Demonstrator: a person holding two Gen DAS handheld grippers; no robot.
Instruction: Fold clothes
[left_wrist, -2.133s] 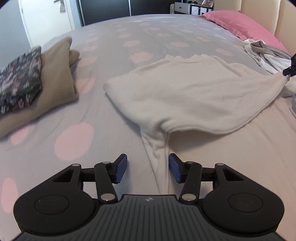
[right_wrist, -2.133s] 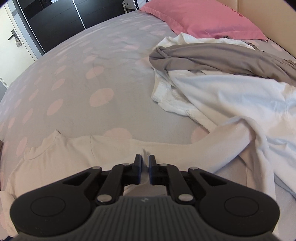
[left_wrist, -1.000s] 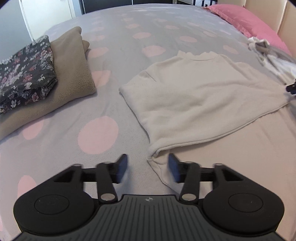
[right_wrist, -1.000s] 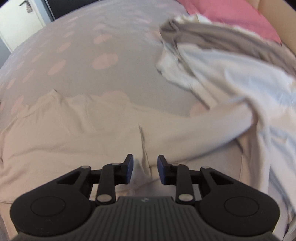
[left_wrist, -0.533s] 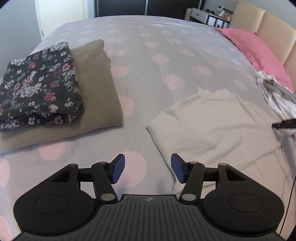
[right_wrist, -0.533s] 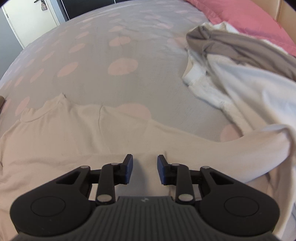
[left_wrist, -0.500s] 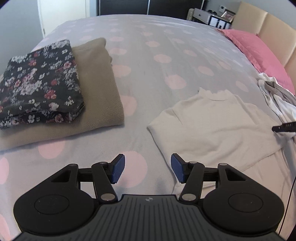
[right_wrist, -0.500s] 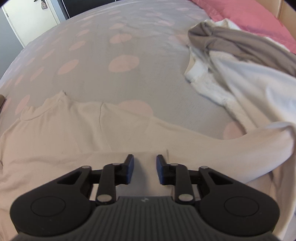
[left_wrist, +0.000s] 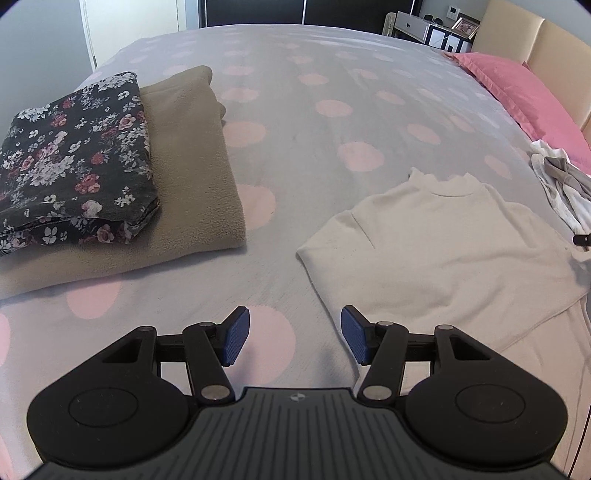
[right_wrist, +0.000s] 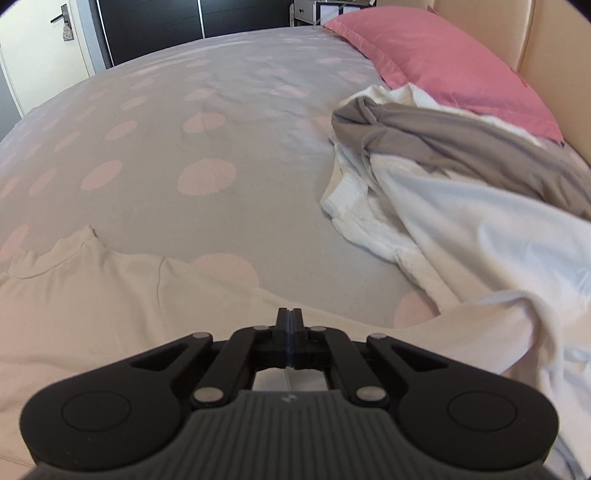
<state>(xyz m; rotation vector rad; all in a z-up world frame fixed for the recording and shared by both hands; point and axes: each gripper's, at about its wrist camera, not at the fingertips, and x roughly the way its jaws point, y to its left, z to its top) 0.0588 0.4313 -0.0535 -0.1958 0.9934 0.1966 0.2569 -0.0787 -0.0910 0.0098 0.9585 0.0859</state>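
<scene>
Cream knit mock-neck top (left_wrist: 447, 236): soft, light, will drape. My right gripper (right_wrist: 290, 314) pressed together at its sleeve edge, pinch unconfirmed; left gripper (left_wrist: 291, 338) spread, empty.

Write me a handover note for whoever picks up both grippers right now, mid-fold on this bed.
Left gripper: jaws open, holding nothing, above the bedspread beside the cream top.
Right gripper: jaws shut at the cream top's sleeve; whether cloth is pinched cannot be told.
Done: floral garment and tan fleece folded and stacked.
Left: finish folding the cream top, then the pile of white and grey clothes by the pink pillow.
</scene>
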